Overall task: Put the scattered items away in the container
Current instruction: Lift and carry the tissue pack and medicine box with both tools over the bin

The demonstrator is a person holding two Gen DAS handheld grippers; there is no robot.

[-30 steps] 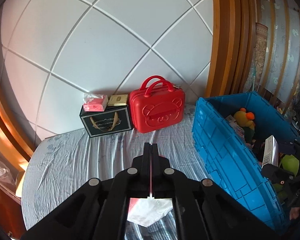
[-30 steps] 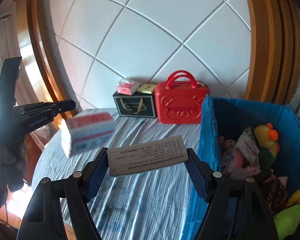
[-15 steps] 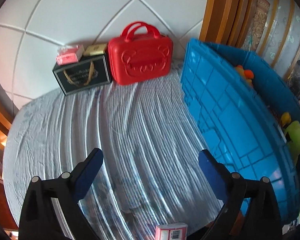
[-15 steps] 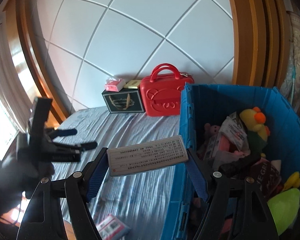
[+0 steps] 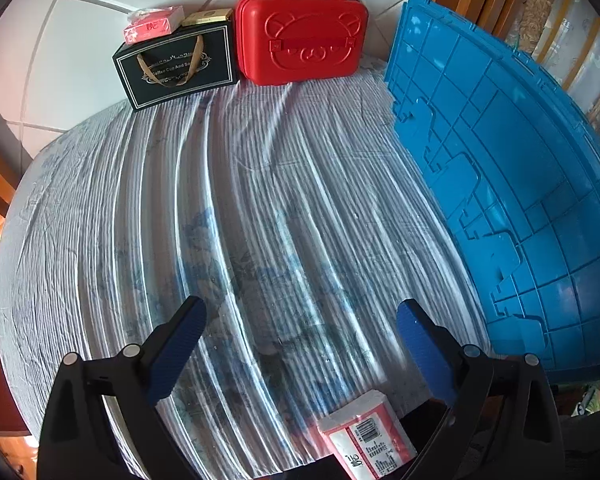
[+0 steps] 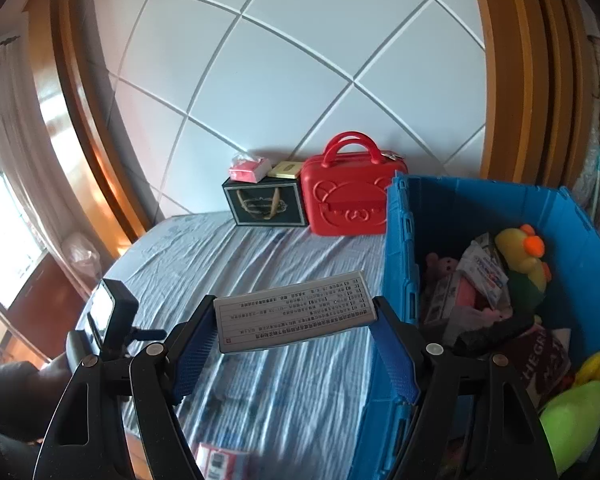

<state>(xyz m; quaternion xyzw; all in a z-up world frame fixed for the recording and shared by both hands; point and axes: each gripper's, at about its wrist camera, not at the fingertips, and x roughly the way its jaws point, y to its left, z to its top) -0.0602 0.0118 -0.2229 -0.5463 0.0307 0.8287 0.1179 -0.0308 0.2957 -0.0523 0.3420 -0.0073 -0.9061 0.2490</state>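
The blue container (image 6: 480, 216) stands on the striped bedspread (image 5: 260, 200) at the right, already holding a yellow duck plush (image 6: 520, 252), a green plush (image 6: 572, 420) and packets, while a red-and-white tissue pack (image 5: 366, 436) lies on the cloth at the near edge of the bed. The right gripper (image 6: 296, 320) is clamped on a flat white box printed with text (image 6: 294, 312) — held level just left of the container's wall. The left gripper (image 5: 300, 328) has its jaws spread wide with nothing between them, the tissue pack lying just below and apart from its blue pads (image 5: 178, 350); against the wall sit a red case (image 5: 300, 28) and a black gift box (image 5: 176, 68).
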